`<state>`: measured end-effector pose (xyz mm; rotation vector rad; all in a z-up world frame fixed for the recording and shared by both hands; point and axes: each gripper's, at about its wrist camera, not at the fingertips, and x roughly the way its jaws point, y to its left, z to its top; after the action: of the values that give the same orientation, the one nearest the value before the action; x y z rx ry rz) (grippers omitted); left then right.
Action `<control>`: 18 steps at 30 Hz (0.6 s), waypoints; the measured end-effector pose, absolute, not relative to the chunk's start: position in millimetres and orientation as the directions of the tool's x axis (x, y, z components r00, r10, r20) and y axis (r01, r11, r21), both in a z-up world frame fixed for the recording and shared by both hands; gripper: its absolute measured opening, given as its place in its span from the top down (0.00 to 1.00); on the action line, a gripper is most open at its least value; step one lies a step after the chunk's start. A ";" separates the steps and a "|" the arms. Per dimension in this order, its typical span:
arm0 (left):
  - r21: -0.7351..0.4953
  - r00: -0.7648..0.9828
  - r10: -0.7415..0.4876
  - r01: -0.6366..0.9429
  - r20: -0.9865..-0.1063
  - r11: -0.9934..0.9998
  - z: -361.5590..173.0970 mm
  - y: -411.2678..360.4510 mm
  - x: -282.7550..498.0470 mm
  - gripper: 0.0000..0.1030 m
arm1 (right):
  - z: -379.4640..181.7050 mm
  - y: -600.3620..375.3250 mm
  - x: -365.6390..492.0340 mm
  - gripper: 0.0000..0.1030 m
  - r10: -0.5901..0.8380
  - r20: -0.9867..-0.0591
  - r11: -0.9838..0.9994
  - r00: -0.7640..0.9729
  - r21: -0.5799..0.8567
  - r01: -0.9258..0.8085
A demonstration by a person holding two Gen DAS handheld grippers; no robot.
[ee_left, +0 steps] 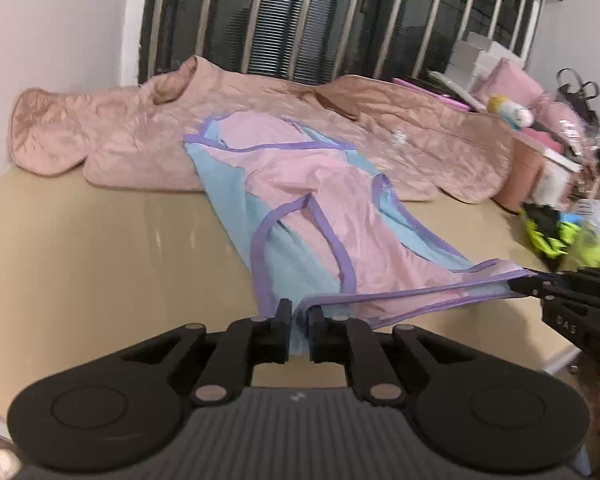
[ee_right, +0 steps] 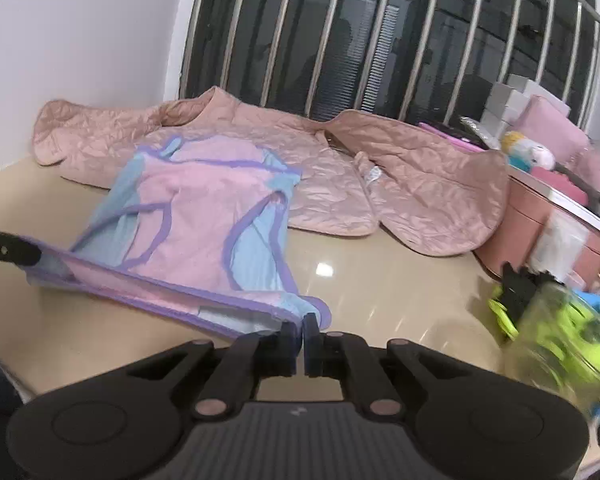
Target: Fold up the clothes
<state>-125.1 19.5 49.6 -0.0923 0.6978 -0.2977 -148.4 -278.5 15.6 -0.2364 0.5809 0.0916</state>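
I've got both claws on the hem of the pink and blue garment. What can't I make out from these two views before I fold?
- Garment far end, both views: lies over the quilted pink jacket; which part it is stays unclear.
- Hem corner inside the left claw, left view: fingers cover it.
- Right claw bite depth, right view: fingers hide it.
- Green clutter, right view: motion-blurred.
- Table near edge, both views: claw bodies block it.

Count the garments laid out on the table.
2: the pink-and-blue garment near the front, its hem pinched by the left gripper and right gripper; the quilted pink jacket behind it. The side clutter may hide more.
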 end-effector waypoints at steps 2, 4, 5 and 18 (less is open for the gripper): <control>-0.188 0.712 -0.313 0.251 -0.628 0.949 42.3 16.8 -141.7 0.76 | 13.3 -281.3 -162.2 0.93 0.023 -0.567 0.963 0.823 -0.210 -0.171; -0.199 0.704 -0.322 0.254 -0.633 0.947 32.2 13.4 -156.4 0.69 | 6.9 -283.8 -172.4 0.81 0.029 -0.584 0.947 0.811 -0.244 -0.209; -0.217 0.697 -0.340 0.262 -0.632 0.940 30.0 14.3 -163.3 0.69 | 3.9 -285.3 -177.2 0.79 0.024 -0.584 0.941 0.812 -0.260 -0.215; -0.119 0.797 -0.166 0.119 -0.581 0.986 47.4 31.9 -78.4 0.35 | 15.3 -227.7 -199.6 0.58 0.293 -0.519 0.905 0.803 -0.120 -0.408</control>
<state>-78.4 31.9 47.4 -0.0778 0.6305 -0.1533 -199.6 -227.7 15.3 -0.2315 0.5154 0.3793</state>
